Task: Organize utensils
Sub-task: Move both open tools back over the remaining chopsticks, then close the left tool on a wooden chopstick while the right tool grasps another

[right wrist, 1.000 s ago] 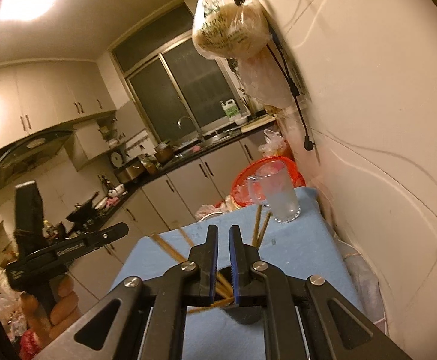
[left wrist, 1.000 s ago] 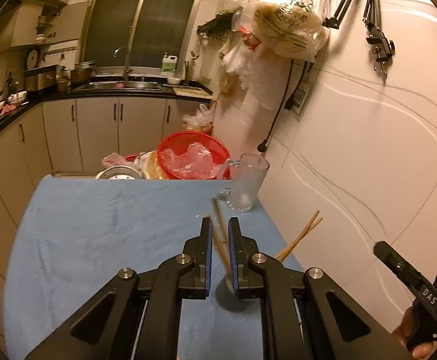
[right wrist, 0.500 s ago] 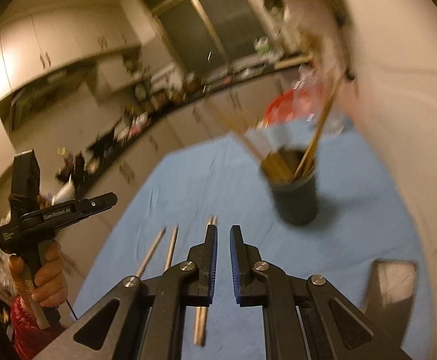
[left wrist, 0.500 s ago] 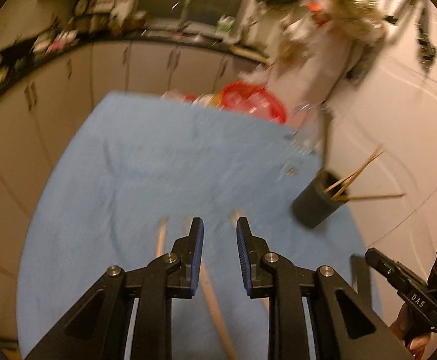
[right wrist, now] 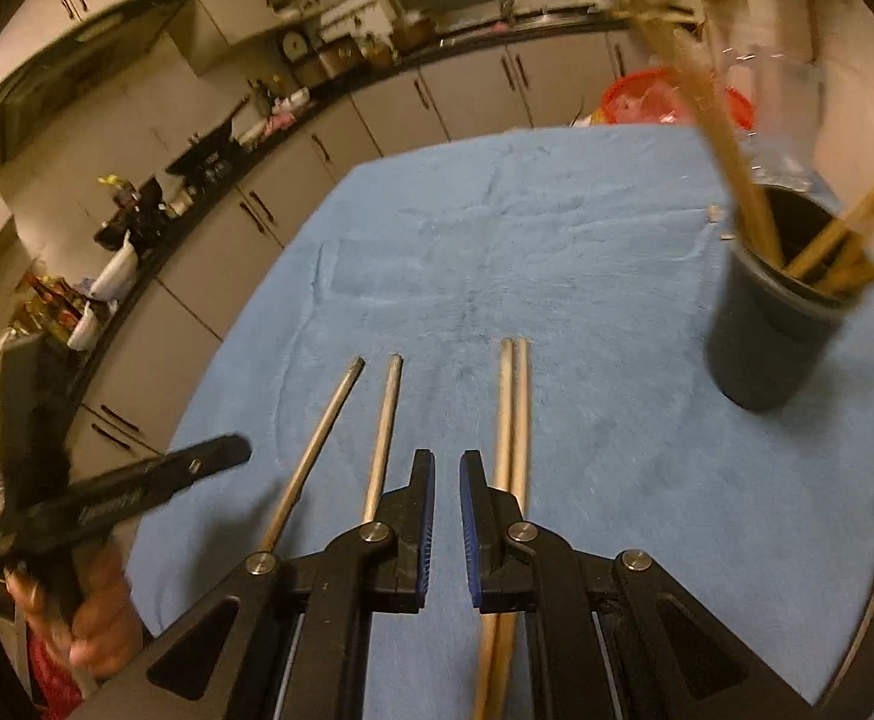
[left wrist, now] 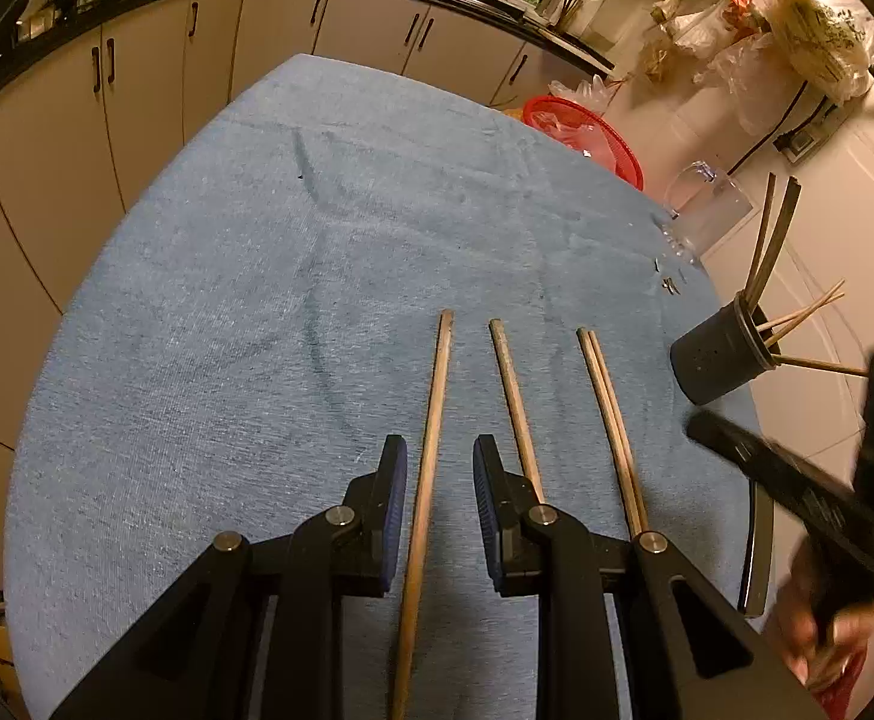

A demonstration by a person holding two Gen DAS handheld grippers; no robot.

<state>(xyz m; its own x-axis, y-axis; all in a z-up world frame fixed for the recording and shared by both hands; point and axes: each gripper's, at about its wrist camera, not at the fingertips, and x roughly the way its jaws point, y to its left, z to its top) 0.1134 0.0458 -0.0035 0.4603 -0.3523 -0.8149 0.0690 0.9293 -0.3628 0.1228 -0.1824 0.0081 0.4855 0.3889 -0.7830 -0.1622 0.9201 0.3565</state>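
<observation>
Several wooden chopsticks lie side by side on the blue cloth (left wrist: 257, 330). My left gripper (left wrist: 439, 462) is open low over them. The leftmost chopstick (left wrist: 437, 396) runs through the gap between its pads without touching either. A second chopstick (left wrist: 511, 396) and a touching pair (left wrist: 607, 414) lie to its right. My right gripper (right wrist: 447, 468) is shut with nothing in it, between a single chopstick (right wrist: 384, 432) and the pair (right wrist: 513, 414). A dark cup (right wrist: 766, 324) holding several chopsticks stands on the right, also seen as the cup (left wrist: 715, 360) in the left wrist view.
A clear glass mug (left wrist: 706, 210) and a red basket (left wrist: 580, 132) stand beyond the cup near the tiled wall. Kitchen cabinets run along the far side. A hand (right wrist: 95, 618) holding the other gripper shows at lower left, blurred.
Both grippers have come down and away from the dark cup to the loose chopsticks on the cloth. The left jaws, shut on a chopstick at the cup a second ago, now stand apart.
</observation>
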